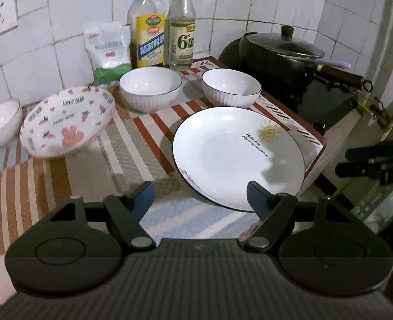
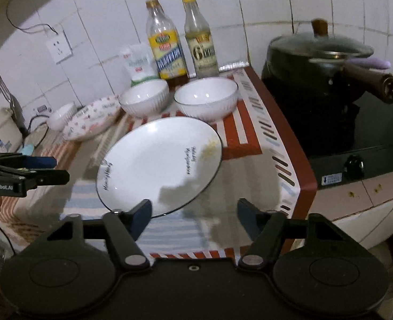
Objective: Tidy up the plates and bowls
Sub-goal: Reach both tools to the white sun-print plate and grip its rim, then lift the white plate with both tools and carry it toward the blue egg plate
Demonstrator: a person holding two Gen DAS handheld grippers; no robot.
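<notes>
The left gripper [image 1: 199,196] hangs above the near part of the striped cloth [image 1: 71,165], its blue-padded jaws spread with nothing between them; its right pad overlaps the near rim of the white plate [image 1: 234,157] in the left wrist view, but contact cannot be told. The right gripper [image 2: 193,213] is also spread and empty, its left pad just at the plate's near edge, with bare cloth in the gap.

The plate lies flat at the near right of the cloth, close to the cloth's right border; it is smooth and glossy, dark-rimmed, with a small sun print. Open cloth runs to its left and in front. Beyond it stand two ribbed white bowls, the left bowl [image 1: 150,88] and the right bowl [image 1: 231,87], side by side and apart. Far left, a patterned dish [image 1: 67,121] with pink prints sits tilted, and a small bowl [image 1: 1,121] is just beside it at the cloth's left end.

Against the tiled wall [image 1: 63,13] stand two bottles [image 1: 167,26] and a white packet [image 1: 107,48]. To the right, past the cloth edge, a dark lidded pot [image 1: 279,50] sits on a black stove [image 1: 327,101].
</notes>
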